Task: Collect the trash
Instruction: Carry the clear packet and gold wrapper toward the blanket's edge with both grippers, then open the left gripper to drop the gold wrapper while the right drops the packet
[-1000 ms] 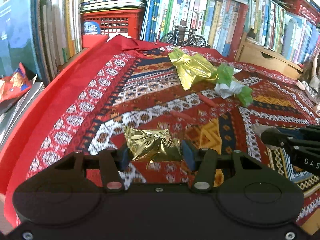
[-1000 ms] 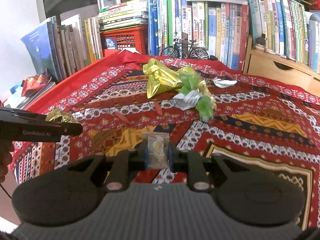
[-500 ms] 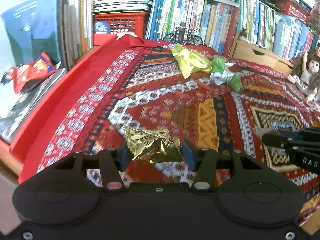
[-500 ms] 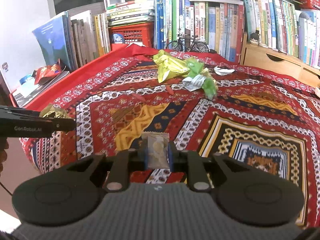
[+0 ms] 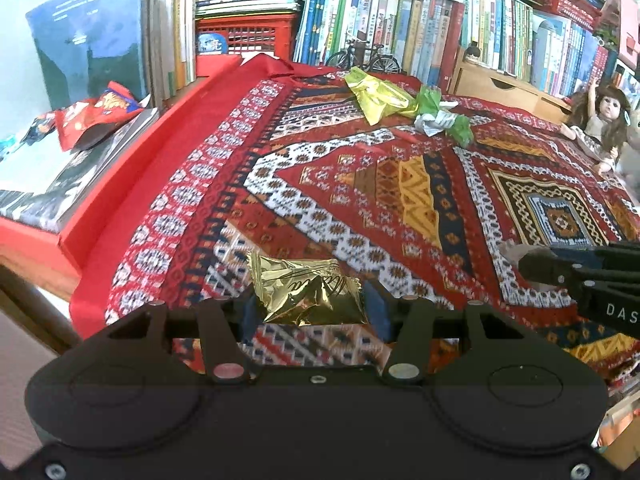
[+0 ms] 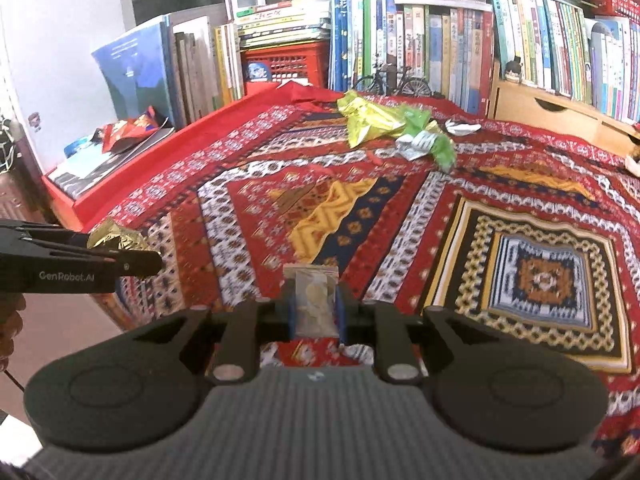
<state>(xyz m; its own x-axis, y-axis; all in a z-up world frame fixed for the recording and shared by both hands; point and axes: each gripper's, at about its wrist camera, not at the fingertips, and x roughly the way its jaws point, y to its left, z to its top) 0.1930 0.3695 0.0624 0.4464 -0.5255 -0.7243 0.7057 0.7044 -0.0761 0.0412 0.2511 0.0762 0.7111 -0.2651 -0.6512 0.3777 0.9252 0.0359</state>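
My left gripper (image 5: pixel 312 312) is shut on a crumpled gold foil wrapper (image 5: pixel 308 292), held above the near edge of the patterned red tablecloth (image 5: pixel 360 184). The right wrist view shows that same gripper (image 6: pixel 132 252) from the side at the left, the gold foil wrapper (image 6: pixel 116 238) sticking out of it. My right gripper (image 6: pixel 316 312) is shut on a small clear plastic packet (image 6: pixel 314 300). More trash lies at the far end of the table: a yellow-green foil wrapper (image 5: pixel 376 94), a green wrapper (image 5: pixel 460 128) and a crumpled silver piece (image 6: pixel 462 126).
Rows of books (image 6: pixel 420 44) and a red crate (image 6: pixel 288 64) line the back. A toy bicycle (image 5: pixel 362 58) stands there, and a wooden drawer box (image 6: pixel 548 112) at the right. A red snack bag (image 5: pixel 94 116) lies on magazines at the left. A doll (image 5: pixel 600 120) sits far right.
Both grippers have drawn back from the trash pile toward the table's near edge, each keeping its piece. More of the cloth, the table's left side and the doll have come into view.
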